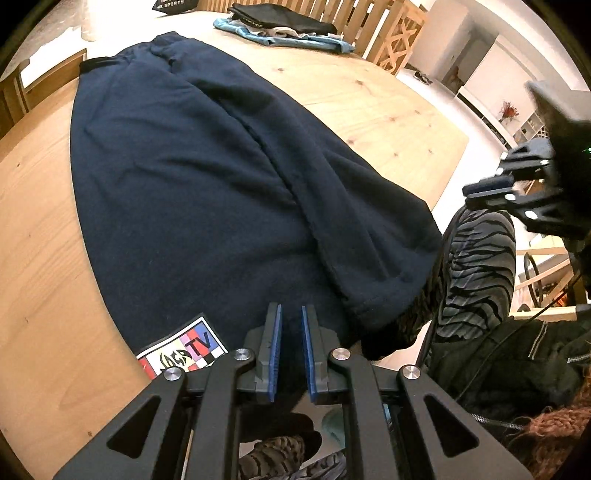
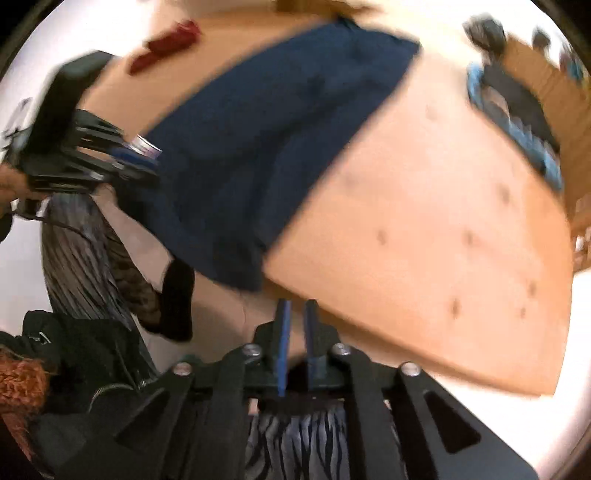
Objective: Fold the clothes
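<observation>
Left claw [image 1: 291, 347]: your pads stand a narrow gap apart, over the near hem of the shorts, with nothing pinched between them.
Right claw [image 2: 297, 347]: also slightly apart and empty; it hangs off the near edge of the worktop, and its view is blurred, so details there are unsure.
Shorts [image 1: 207, 177]: dark navy, spread flat on the worktop, waistband toward 12 o'clock, leg hems toward 5 o'clock, one hem drooping over the near edge. A colour patch [image 1: 184, 350] sits at 7 o'clock of your left claw.
Worktop [image 1: 373, 107]: bare wood to 2 o'clock of the shorts gives room to fold.
Stack [image 1: 280, 26]: folded clothes at 1 o'clock, well apart; likely where this goes afterward.
Step in hand: by my reading, you are about to take the near hems for a fold.
Doing it well: open both claws wider first, bite each hem corner through both layers, lift evenly, then carry toward 12 o'clock so edges meet the waistband square.
Watch: the hanging hem may drag; gather it first.
</observation>
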Action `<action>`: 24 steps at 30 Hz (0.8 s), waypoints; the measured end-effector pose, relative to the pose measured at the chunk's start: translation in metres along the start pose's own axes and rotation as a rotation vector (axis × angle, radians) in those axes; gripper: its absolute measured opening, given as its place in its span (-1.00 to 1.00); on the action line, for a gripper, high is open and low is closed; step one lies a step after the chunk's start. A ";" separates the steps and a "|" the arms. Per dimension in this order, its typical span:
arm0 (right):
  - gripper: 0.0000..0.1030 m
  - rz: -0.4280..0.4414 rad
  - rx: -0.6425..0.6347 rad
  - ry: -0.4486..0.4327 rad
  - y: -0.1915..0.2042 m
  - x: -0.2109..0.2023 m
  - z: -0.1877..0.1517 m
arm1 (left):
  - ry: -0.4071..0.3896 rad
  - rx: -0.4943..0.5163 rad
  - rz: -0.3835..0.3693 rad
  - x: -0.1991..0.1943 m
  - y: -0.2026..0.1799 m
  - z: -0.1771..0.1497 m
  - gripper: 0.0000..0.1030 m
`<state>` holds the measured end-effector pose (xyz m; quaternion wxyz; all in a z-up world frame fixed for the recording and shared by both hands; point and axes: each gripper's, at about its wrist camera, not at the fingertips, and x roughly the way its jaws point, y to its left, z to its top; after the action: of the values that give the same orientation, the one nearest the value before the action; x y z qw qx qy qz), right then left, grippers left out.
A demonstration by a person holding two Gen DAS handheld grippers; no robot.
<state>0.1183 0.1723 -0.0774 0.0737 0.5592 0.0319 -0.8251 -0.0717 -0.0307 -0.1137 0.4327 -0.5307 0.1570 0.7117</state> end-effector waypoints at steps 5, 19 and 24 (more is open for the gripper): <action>-0.19 -0.025 -0.071 0.009 0.024 0.025 0.013 | 0.007 -0.003 0.002 -0.004 -0.003 0.000 -0.62; -0.80 0.115 0.014 -0.001 -0.002 0.034 -0.006 | 0.022 -0.082 -0.053 0.017 0.007 0.092 -0.41; -0.80 0.167 0.043 0.010 -0.010 0.036 -0.019 | 0.090 -0.048 -0.002 0.034 -0.001 0.090 -0.26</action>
<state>0.1211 0.1816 -0.1179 0.1300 0.5655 -0.0321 -0.8138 -0.1295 0.0469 -0.1092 0.4132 -0.5727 0.1586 0.6900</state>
